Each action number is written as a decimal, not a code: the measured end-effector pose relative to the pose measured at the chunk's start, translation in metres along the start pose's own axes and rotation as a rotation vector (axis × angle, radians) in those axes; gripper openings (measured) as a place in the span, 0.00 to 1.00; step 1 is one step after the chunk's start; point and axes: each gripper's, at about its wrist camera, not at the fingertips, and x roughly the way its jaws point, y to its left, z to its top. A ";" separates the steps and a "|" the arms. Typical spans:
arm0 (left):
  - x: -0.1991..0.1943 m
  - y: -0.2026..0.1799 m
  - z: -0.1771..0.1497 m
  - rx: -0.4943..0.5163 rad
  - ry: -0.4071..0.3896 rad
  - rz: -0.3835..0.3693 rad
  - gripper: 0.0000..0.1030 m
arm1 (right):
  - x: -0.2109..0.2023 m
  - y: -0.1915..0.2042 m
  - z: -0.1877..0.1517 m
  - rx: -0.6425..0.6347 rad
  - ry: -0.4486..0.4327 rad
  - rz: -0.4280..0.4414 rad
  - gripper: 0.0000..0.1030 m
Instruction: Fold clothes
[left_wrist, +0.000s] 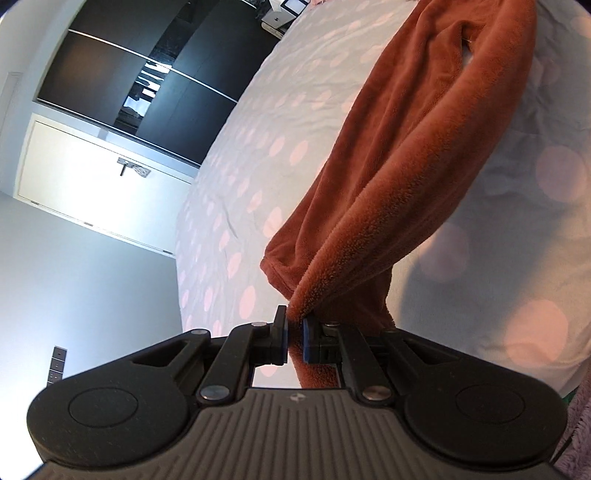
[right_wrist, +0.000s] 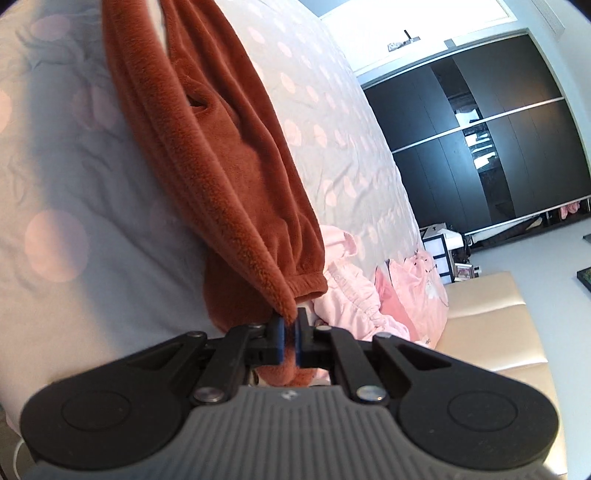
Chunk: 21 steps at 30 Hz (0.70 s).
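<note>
Left wrist view: left gripper (left_wrist: 294, 334) clamped on one rust fleece garment (left_wrist: 417, 147) above dotted bedspread (left_wrist: 258, 147). Right wrist view: right gripper (right_wrist: 289, 338) likewise pinching its edge; two pink garments (right_wrist: 354, 291) beside.

The rust-brown fleece garment (left_wrist: 413, 147) is lifted at two near corners, its plush cloth hanging in long folds down to the bed. An elastic cuff (right_wrist: 308, 286) gapes at its near right end. Crumpled pink clothes (right_wrist: 354, 295) lie on the bed just beyond that cuff.
</note>
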 end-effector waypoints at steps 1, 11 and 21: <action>-0.002 0.000 -0.002 0.000 0.003 -0.001 0.05 | 0.003 0.000 0.001 0.010 0.004 -0.008 0.05; 0.090 0.038 0.045 0.047 0.022 0.012 0.05 | 0.077 -0.045 0.037 0.109 0.032 -0.057 0.05; 0.244 0.068 0.106 0.069 0.142 -0.121 0.05 | 0.219 -0.089 0.086 0.145 0.139 -0.006 0.05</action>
